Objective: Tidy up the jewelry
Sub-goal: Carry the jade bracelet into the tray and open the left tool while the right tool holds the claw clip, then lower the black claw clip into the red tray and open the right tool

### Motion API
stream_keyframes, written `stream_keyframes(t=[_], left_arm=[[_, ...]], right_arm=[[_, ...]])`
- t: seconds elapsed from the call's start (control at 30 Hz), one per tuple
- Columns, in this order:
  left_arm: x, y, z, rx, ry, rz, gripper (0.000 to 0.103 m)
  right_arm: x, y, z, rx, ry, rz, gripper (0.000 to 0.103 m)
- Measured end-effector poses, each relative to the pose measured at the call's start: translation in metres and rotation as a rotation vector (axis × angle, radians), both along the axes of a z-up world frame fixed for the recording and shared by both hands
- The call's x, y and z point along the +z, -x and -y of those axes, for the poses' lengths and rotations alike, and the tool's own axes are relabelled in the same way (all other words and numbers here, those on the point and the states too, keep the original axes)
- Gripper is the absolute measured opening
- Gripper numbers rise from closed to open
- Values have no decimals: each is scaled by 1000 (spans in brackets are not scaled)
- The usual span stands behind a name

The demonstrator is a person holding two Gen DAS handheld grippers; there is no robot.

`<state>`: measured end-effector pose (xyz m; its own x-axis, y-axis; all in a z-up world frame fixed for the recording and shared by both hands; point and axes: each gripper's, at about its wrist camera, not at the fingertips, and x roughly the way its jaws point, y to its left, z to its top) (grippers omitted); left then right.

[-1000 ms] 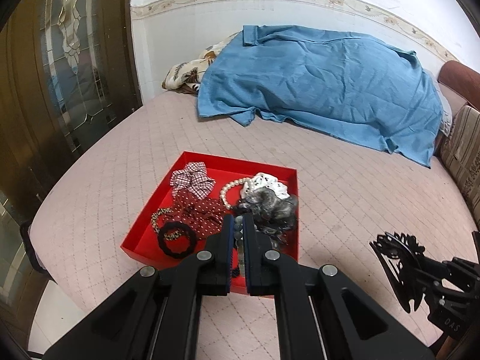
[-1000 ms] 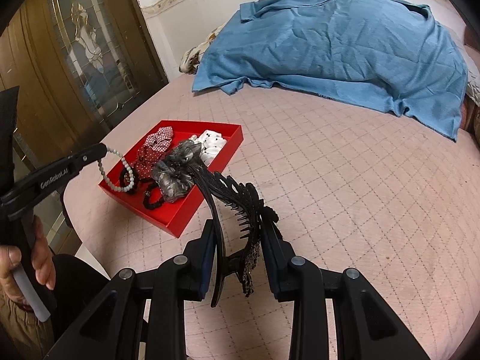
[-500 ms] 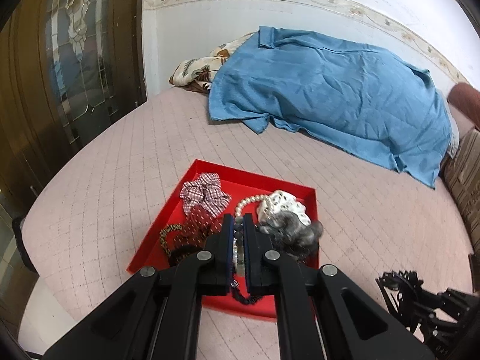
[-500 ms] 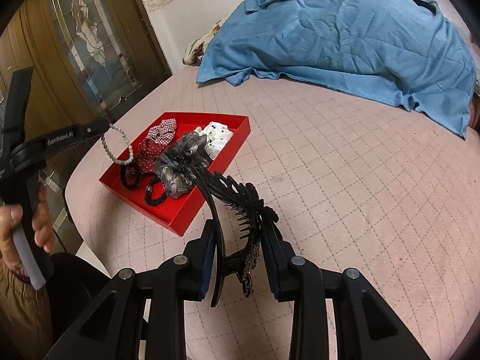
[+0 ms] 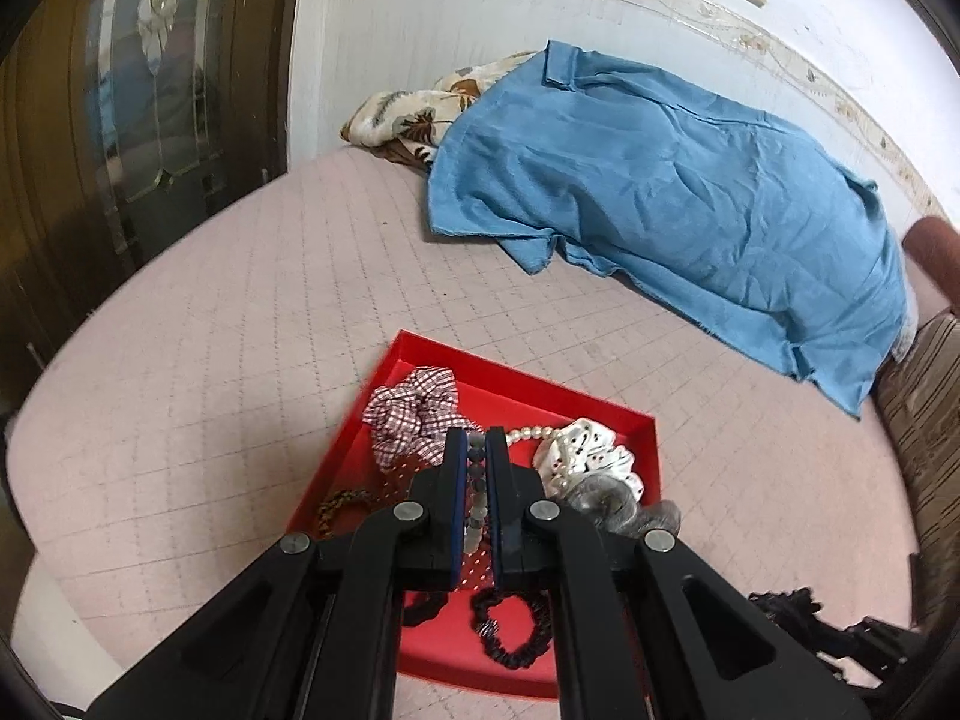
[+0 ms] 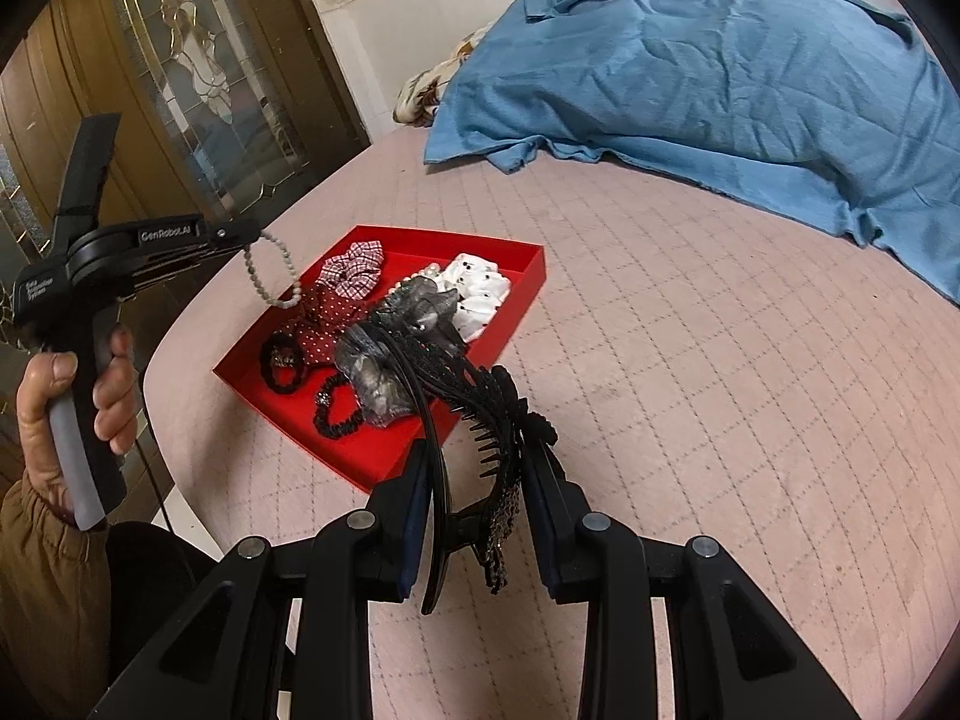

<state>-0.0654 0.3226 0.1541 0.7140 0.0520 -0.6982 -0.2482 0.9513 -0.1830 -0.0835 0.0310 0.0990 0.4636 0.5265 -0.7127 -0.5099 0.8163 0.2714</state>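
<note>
My left gripper [image 6: 255,235] has lifted the bead bracelet [image 6: 273,276] above the red tray [image 6: 528,252] – clamped tight (right gripper [image 6: 480,468] grips the black hair clip [image 6: 486,414]) – ready for sorting.

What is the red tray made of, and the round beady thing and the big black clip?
The red tray looks like matte cardboard: thin, sharp-folded walls, though it could be plastic. The bead bracelet in the left gripper seems dull grey stone or plastic. The black hair clip in the right gripper looks like glossy hard plastic.
</note>
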Motion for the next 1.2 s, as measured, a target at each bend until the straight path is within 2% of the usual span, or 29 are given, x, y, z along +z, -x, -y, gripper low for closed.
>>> stream_keyframes(t=[0.17, 0.5, 0.97, 1.2], left_arm=[[-5, -3, -5, -16, 53, 5, 6], [-12, 8, 0, -79, 104, 19, 6], [-15, 11, 16, -147, 101, 27, 6], [-25, 8, 27, -147, 13, -18, 6]], right_arm=[[-1, -9, -9, 12, -10, -15, 32], [3, -25, -27, 32, -2, -13, 32], [17, -70, -63, 41, -3, -17, 32], [19, -102, -87, 54, 6, -37, 33]])
